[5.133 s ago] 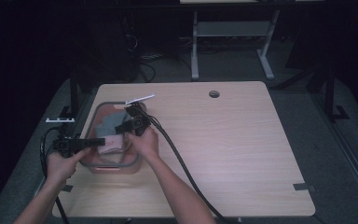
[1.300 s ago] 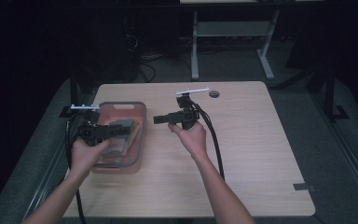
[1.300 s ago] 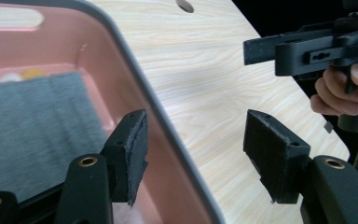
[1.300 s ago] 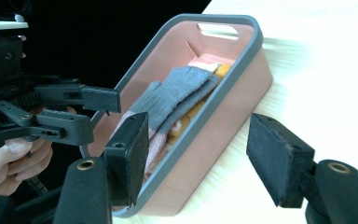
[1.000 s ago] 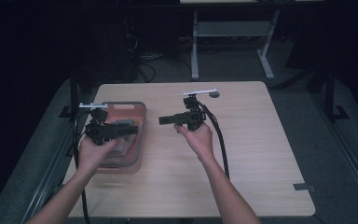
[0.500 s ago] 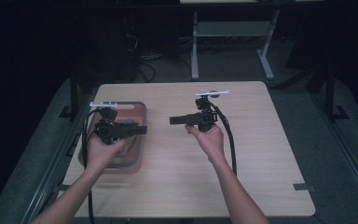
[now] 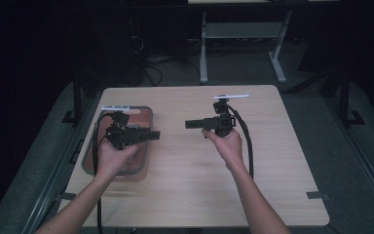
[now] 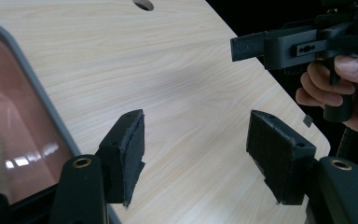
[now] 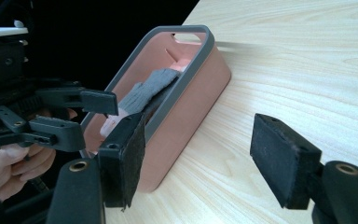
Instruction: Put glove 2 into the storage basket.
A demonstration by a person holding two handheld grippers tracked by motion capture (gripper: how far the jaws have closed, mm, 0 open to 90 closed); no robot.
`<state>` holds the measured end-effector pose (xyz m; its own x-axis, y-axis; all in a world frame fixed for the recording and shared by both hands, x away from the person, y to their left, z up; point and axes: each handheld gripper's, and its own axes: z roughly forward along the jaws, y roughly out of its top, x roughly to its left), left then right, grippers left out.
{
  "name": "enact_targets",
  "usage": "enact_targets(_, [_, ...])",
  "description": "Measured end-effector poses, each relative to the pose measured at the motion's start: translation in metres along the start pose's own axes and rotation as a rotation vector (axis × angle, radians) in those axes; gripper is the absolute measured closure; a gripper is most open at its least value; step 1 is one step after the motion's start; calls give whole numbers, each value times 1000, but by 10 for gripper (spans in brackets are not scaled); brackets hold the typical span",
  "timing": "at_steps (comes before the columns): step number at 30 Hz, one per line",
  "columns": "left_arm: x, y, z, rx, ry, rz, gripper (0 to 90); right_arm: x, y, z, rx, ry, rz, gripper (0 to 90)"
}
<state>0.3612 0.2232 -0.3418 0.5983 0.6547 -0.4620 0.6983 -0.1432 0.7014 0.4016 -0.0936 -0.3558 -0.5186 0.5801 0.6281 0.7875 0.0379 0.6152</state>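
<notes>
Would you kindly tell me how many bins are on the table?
1. The pink bin stands at the table's left side, under the left gripper; cloth lies inside.

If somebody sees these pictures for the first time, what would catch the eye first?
Probably the two black tools held above the pale wooden table, pointing at each other: the left gripper over the pink bin at the table's left side, the right gripper near the middle, both with open, empty jaws. Inside the bin lies a grey cloth.
</notes>
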Motion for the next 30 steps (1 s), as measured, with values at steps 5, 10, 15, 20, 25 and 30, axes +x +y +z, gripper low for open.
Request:
enact_targets(5, [-8,0,9,20,-4,26,367,-6,-1,-7,-6,2,9,346])
enact_targets(10, [-13,0,17,25,-16,36,365,-17,-6,-16,-15,-8,23,344])
enact_targets(15, [-16,1,24,23,-22,30,362,-27,-10,-24,-14,-16,35,339])
enact_targets(20, [-21,1,31,34,-35,30,360,-34,-13,-33,-22,-18,42,339])
enact_targets(25, [-24,0,36,28,-34,22,342,-43,-17,-40,-23,-23,50,340])
enact_targets(30, [-27,-1,41,32,-33,27,327,-50,-20,-46,-22,-29,58,334])
